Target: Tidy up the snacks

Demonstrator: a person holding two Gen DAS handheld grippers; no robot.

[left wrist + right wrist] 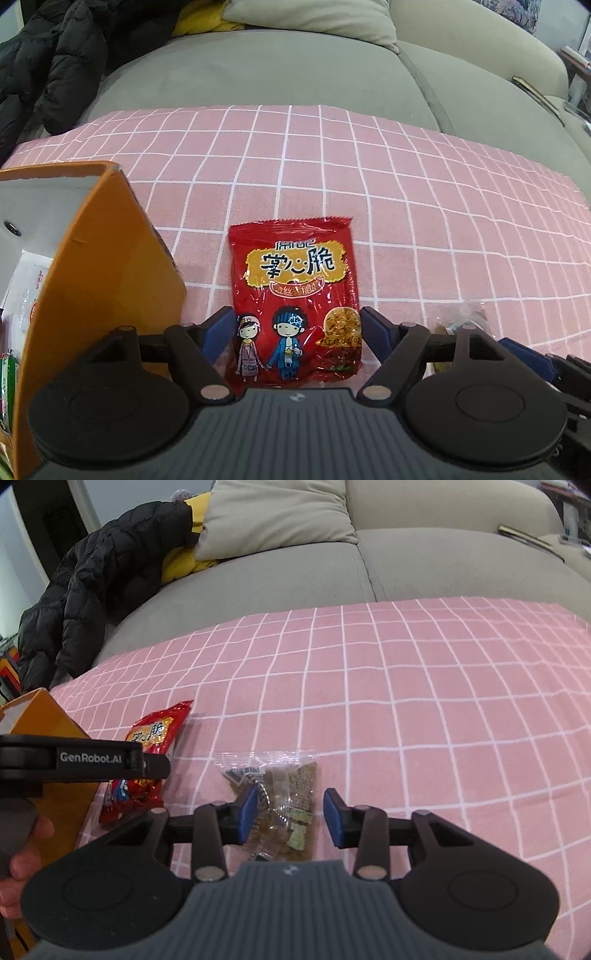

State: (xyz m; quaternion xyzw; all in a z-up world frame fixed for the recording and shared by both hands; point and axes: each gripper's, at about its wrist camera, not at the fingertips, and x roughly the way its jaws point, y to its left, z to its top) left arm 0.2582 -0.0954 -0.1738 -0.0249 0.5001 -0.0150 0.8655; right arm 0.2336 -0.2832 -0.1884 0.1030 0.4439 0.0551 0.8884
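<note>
A red noodle-snack packet with cartoon figures lies flat on the pink checked cloth. My left gripper is open, its blue pads on either side of the packet's lower half. A clear bag of brownish snacks lies on the cloth in the right wrist view. My right gripper is open with its jaws around that bag. The red packet shows left of it, partly behind the left gripper's body. The clear bag peeks out at the right of the left wrist view.
An orange box stands open at the left with several packets inside; it also shows in the right wrist view. A grey sofa with a cushion and a black jacket lies behind the cloth.
</note>
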